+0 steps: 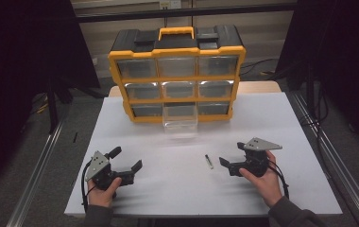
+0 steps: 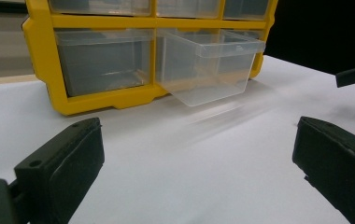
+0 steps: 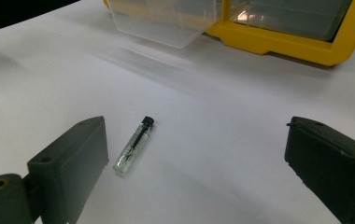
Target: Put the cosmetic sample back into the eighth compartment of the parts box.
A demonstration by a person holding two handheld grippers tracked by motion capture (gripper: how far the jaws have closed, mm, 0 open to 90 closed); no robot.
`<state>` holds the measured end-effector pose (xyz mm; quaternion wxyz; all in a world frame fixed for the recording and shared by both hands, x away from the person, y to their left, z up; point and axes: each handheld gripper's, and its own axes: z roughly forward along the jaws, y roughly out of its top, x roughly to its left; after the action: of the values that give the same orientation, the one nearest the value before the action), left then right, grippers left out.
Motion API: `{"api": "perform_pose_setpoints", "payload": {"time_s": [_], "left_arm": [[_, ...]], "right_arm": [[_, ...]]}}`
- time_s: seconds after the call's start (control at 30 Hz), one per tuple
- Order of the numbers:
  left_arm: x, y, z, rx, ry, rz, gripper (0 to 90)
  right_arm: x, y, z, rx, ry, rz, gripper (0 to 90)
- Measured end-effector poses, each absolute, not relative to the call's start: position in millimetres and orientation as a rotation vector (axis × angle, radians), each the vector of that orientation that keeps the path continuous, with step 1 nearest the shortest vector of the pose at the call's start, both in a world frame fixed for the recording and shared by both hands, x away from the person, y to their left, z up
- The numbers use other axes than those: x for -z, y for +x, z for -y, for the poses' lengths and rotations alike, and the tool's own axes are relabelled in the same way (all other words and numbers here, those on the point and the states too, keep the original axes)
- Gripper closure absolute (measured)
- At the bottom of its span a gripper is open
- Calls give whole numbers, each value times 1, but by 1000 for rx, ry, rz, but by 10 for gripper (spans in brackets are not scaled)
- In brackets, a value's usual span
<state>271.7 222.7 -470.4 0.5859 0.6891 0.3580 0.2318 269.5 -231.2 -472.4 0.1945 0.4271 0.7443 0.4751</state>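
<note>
Small vial lying loose on the white table, both grippers wide open and empty.

The vial (image 3: 135, 144), clear with a black cap, lies flat toward the table's near edge, right of its middle, just in front of the right gripper (image 3: 194, 163). The left gripper (image 1: 123, 161) hovers near the near-left corner. At the far edge stands the yellow drawer cabinet (image 1: 176, 71), its bottom-middle clear drawer (image 2: 203, 63) pulled out. The risk, as I judge it: the round vial may roll or squirt aside if a jaw nudges it off-centre.
</note>
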Motion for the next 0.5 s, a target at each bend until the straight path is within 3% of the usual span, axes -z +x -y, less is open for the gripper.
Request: {"api": "perform_pose_setpoints", "payload": {"time_s": [0.5], "left_arm": [[470,272,-223,-542,1615,-829,21]], "right_arm": [[475,281,212,-1312,1201,-2155,91]]}}
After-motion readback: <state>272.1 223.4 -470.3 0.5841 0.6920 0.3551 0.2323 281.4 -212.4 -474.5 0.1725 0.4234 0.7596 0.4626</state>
